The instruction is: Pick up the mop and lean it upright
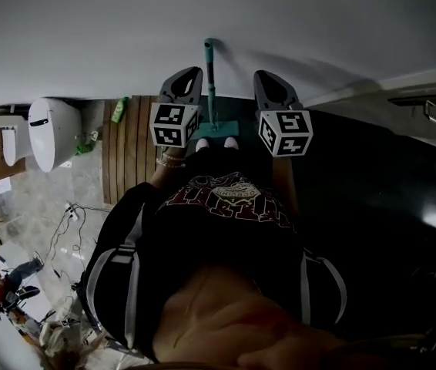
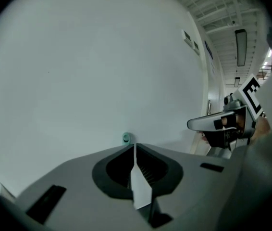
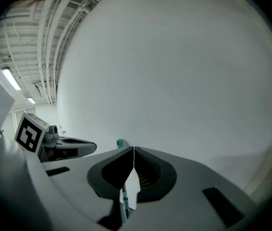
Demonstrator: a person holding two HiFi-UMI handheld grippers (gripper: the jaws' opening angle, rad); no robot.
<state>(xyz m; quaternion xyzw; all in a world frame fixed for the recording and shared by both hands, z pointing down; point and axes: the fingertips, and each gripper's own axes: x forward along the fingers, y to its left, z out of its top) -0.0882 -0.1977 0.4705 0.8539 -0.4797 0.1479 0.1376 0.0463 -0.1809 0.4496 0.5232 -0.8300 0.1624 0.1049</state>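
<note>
Mop (image 1: pixel 211 83) stands upright, handle top against the white wall (image 1: pixel 87 29), head on the floor at the wall's foot. Leaning looks done. Left tongs (image 1: pixel 192 72) and right tongs (image 1: pixel 263 75) both pressed together, nothing held, just short of the wall. Next: back away from the wall without nudging the handle. Toilet (image 1: pixel 52 129) well along the wall; open room behind.

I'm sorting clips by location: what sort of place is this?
Probably a mock bathroom built inside a large hall: a white toilet beside brown wooden floor slats, a teal mop against the plain white wall, and bare ceiling pipes with strip lights overhead.
</note>
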